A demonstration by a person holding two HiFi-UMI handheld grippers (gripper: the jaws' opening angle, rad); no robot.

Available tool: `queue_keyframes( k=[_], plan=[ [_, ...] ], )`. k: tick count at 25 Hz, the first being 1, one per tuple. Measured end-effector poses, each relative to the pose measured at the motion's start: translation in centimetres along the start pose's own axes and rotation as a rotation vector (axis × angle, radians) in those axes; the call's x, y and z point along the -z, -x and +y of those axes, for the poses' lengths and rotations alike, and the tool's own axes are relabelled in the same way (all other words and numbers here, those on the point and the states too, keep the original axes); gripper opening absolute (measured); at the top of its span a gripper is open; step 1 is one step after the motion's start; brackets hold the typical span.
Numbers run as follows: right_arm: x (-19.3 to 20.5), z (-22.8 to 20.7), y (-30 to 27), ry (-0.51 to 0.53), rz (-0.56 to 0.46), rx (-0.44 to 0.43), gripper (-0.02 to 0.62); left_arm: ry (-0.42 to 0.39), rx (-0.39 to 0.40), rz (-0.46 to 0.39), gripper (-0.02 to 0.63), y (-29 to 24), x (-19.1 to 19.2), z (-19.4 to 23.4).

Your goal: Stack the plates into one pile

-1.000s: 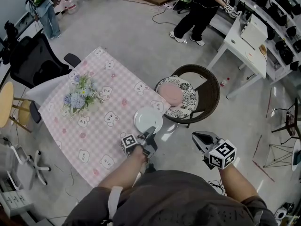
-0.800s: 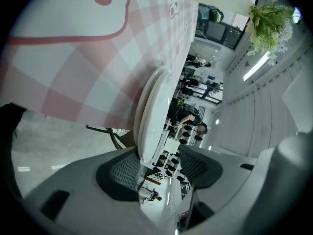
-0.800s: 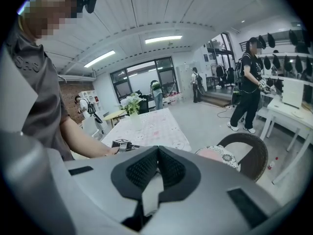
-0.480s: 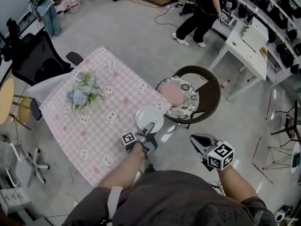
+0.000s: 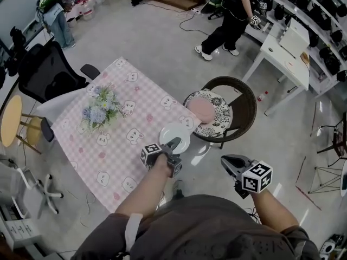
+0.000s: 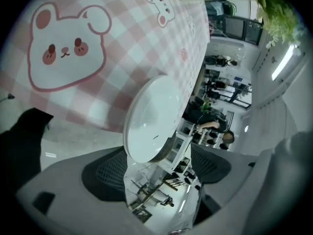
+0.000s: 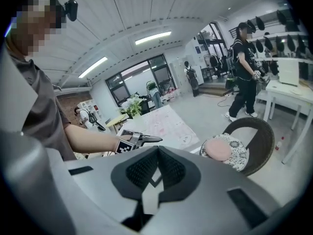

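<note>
One white plate (image 5: 174,137) in view, lying on the pink checked tablecloth (image 5: 116,145) close to the table's near corner, its rim just short of the cloth's edge on the side facing the wicker chair (image 5: 245,110). Cannot tell whether it is a single plate or more than one.

Left gripper (image 5: 175,143): tips at the plate's near rim. In the left gripper view the jaws of the left gripper (image 6: 156,180) are apart, and the plate (image 6: 150,119) fills the mouth of the gap, its edge overlapping one pad. Contact cannot be confirmed.

Right gripper (image 5: 225,159): held off the table over bare floor, well apart from the plate. In the right gripper view the pads of the right gripper (image 7: 155,173) are pressed together with nothing between them.

Surroundings: a stretch of bare cloth lies between the plate and the flower bunch (image 5: 100,108) near the far side of the table. The wicker chair, with a patterned seat pad and a pink cushion (image 5: 199,108), stands just beside the plate's corner. A black office chair (image 5: 46,72) stands at the table's far-left edge. Open grey floor (image 5: 157,42) lies beyond the table.
</note>
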State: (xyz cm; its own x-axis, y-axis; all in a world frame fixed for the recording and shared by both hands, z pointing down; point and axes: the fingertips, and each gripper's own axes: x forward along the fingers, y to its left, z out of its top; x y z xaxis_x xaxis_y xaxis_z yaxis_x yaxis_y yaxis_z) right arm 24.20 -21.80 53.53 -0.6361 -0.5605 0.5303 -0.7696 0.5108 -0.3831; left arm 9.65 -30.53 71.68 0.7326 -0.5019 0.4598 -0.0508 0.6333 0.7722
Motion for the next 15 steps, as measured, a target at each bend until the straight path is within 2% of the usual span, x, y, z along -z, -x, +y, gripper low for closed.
queue_keyframes(
  k=[2, 6, 9, 13, 14, 15],
  plan=[
    [-0.2, 0.2, -0.3, -0.015, 0.003, -0.001, -0.007, -0.092, -0.078, 0.029, 0.376, 0.1, 0.0, 0.2],
    [-0.2, 0.2, -0.6, -0.03, 0.008, 0.008, -0.007, -0.448, -0.245, 0.086, 0.382, 0.5, -0.4, 0.9],
    [-0.2, 0.0, -0.8, -0.027, 0.009, 0.013, -0.008, -0.802, -0.381, 0.147, 0.382, 0.7, -0.4, 1.9],
    [-0.6, 0.1, -1.5, -0.016, 0.02, 0.016, -0.008, -1.389, -0.624, 0.156, 0.382, 1.5, -2.6, 3.1],
    [-0.7, 0.2, -1.7, -0.011, 0.024, 0.015, -0.007, -1.487, -0.665, 0.159, 0.382, 1.7, -3.2, 3.3],
    [-0.9, 0.3, -2.0, -0.004, 0.028, 0.014, -0.008, -1.55, -0.684, 0.177, 0.382, 1.8, -3.5, 3.5]
  ],
)
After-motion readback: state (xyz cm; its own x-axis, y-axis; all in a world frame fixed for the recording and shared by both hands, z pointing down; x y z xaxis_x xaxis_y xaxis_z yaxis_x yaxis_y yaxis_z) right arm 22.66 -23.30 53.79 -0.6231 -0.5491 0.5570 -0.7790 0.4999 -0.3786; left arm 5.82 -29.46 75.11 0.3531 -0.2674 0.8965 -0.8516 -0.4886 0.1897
